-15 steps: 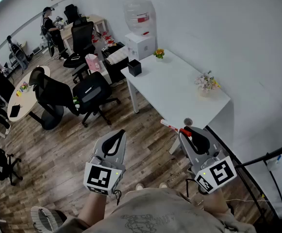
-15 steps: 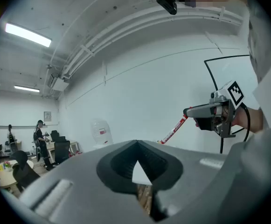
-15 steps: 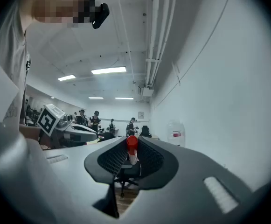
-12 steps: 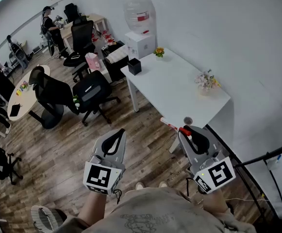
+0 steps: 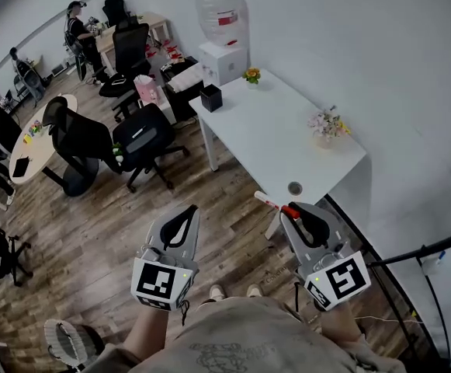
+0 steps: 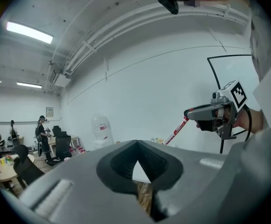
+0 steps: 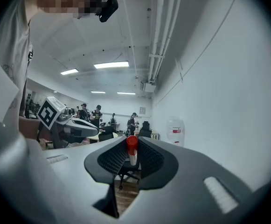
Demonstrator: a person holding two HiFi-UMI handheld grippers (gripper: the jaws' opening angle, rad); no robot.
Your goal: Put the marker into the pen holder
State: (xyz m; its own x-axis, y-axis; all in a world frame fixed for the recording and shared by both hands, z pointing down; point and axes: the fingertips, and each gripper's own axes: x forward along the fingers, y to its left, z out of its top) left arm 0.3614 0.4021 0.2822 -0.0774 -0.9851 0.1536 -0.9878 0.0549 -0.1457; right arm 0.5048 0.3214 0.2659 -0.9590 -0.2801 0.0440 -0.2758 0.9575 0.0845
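A red-and-white marker (image 5: pixel 274 203) is clamped in my right gripper (image 5: pixel 297 213) and sticks out to the left, in the air off the near end of the white table (image 5: pixel 279 142). In the right gripper view the marker's red cap (image 7: pixel 132 143) stands between the shut jaws of the right gripper (image 7: pixel 132 149). The black pen holder (image 5: pixel 210 97) stands at the table's far left corner, well away from both grippers. My left gripper (image 5: pixel 184 214) hangs over the wood floor, shut and empty. In the left gripper view, the left gripper (image 6: pixel 136 146) shows only a small gap, and the marker (image 6: pixel 176 131) appears at right.
On the table are two small flower pots (image 5: pixel 251 75) (image 5: pixel 327 126) and a round cable hole (image 5: pixel 295 187). A water dispenser (image 5: pixel 223 31) stands behind it. Black office chairs (image 5: pixel 142 142), a round table (image 5: pixel 29 144) and people fill the left. A black rail (image 5: pixel 419 251) runs at right.
The whole view has slid slightly, with the table and room a little higher and further left. Both grippers keep much the same pose, and the marker stays in the right one.
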